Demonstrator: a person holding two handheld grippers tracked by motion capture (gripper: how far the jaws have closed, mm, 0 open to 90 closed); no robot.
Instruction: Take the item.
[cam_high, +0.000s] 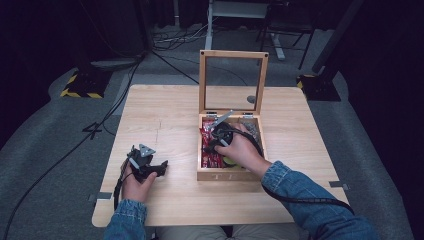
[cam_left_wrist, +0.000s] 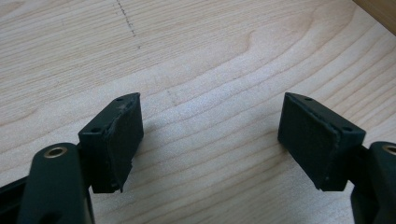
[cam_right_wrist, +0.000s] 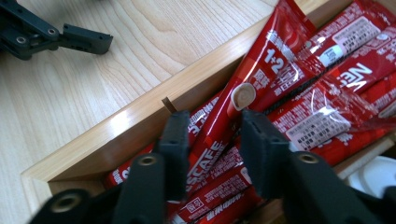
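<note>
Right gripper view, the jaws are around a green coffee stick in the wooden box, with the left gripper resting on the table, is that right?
Not quite: the coffee stick between the right gripper jaws is red, not green, as the right gripper view shows. The rest holds: it lies in the wooden box, and the left gripper rests on the table.

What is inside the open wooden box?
The wooden box holds red instant coffee sachets stacked in a compartment, with the right hand-held gripper around one. The hand covers the other compartments, so their contents can't be told.
</note>
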